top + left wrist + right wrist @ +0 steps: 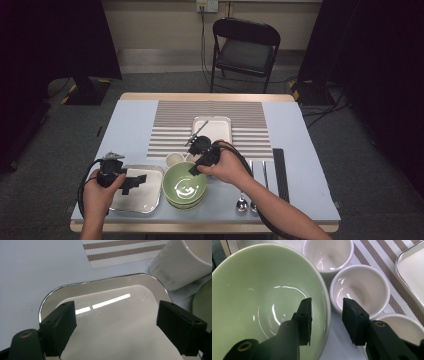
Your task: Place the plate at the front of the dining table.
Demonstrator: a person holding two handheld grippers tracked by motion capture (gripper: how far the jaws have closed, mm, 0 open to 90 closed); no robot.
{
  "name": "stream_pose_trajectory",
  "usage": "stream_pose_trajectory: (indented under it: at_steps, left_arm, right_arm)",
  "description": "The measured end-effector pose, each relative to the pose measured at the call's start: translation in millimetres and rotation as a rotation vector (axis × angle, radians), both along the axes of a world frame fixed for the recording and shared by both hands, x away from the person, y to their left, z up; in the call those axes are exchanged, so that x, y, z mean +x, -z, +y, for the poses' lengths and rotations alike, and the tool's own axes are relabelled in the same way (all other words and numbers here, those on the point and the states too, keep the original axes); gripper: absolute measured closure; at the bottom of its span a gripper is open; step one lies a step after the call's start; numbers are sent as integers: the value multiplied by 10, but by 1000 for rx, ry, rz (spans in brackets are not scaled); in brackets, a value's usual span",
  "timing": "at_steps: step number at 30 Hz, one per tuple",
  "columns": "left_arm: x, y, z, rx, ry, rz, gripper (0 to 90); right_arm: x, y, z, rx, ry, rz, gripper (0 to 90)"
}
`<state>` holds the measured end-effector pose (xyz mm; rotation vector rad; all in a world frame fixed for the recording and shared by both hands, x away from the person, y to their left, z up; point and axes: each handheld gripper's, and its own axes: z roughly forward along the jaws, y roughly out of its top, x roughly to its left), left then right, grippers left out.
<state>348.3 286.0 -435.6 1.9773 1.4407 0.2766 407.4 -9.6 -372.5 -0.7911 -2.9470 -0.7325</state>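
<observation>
A pale green bowl (184, 189) (262, 302) stands near the table's front edge, seemingly nested in a second one. My right gripper (195, 169) (327, 302) straddles its far rim, one jaw inside the bowl and the other outside. A gap shows on both sides of the rim, so the gripper is open. My left gripper (134, 181) (117, 305) hovers open over a shiny metal tray (145, 202) (105, 285) to the left of the bowl, with nothing between its jaws.
Three white cups (359, 287) (174, 159) crowd just behind the bowl. A second tray (222, 131) lies on the striped mat (175, 125). Spoons (242, 202) and a black strip (280, 172) lie to the right. A folding chair (245, 47) stands beyond the table.
</observation>
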Motion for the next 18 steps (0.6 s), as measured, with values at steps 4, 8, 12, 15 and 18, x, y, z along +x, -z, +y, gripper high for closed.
stream_pose_trajectory:
  at_steps: [4,8,12,15,18]
  left_arm:
    - [-1,-7,-2,-3,-3,-6,158]
    - [-1,-11,8,0,-4,-7,158]
    - [-2,-12,14,-1,-3,-8,158]
    - [-3,-12,11,-5,-6,-8,158]
    - [-3,-17,12,-6,-5,-9,158]
  right_arm:
    - [-1,14,11,-8,6,10,635]
    - [-8,45,27,-15,10,13,660]
    - [2,65,31,-12,8,15,681]
    - [-2,68,36,-16,9,14,710]
    - [-7,75,42,-22,2,16,736]
